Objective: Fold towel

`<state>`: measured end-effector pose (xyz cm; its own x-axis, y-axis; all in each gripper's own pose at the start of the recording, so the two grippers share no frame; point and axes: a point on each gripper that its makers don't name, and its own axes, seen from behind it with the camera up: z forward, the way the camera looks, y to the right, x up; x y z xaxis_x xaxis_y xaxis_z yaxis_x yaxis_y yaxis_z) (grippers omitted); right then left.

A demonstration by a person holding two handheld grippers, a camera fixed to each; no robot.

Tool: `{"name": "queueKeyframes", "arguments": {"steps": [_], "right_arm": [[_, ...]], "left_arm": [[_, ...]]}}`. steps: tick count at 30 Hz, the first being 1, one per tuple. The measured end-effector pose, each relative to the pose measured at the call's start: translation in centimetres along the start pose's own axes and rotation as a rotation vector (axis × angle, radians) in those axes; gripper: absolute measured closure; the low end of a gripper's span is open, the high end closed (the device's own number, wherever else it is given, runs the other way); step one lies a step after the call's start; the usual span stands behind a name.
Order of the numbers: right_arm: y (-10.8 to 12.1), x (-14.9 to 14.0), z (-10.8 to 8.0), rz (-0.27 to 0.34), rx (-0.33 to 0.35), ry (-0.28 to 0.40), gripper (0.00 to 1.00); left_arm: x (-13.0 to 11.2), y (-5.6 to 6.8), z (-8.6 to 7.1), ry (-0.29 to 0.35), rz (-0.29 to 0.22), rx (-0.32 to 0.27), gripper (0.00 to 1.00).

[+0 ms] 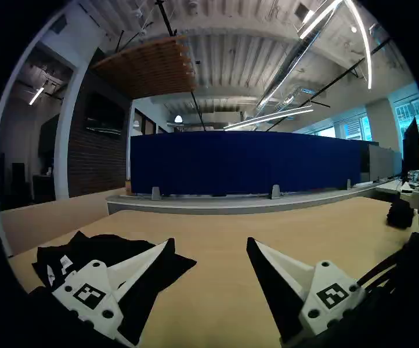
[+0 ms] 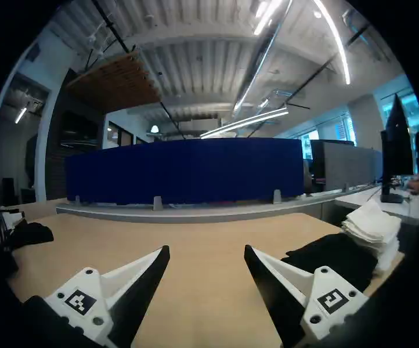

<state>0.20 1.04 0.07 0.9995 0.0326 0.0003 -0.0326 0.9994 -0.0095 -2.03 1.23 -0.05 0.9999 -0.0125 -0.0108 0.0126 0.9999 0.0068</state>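
Black towel [image 1: 87, 246] sat bunched at tabletop [image 1: 221, 284] edge | left gripper [image 1: 209, 242], right gripper [image 2: 206, 249] gaped empty | risk: a shallow pinch could have dragged it off.

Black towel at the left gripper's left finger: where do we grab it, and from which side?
Take the flat corner of the black towel that juts onto the table. Come in low from the bare wood side: that corner lies thin and free, while the rest looks bunched.

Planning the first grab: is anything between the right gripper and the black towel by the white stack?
Nothing visible. The open right gripper is over the table; the black towel lies just beyond, beside the white towel stack.
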Motion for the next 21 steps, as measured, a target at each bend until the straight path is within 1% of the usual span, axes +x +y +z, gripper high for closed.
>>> {"name": "queueKeyframes", "arguments": {"steps": [6,21], "right_arm": [[-0.44,-0.21,0.12,-0.034,0.003,-0.001,0.00],[-0.33,-0.23,-0.01,-0.034,-0.003,0.000,0.00]], "left_arm": [[-0.03,0.00,-0.05,0.000,0.000,0.000,0.09],[0.03,0.05,-0.11,0.000,0.000,0.000,0.08]]}}
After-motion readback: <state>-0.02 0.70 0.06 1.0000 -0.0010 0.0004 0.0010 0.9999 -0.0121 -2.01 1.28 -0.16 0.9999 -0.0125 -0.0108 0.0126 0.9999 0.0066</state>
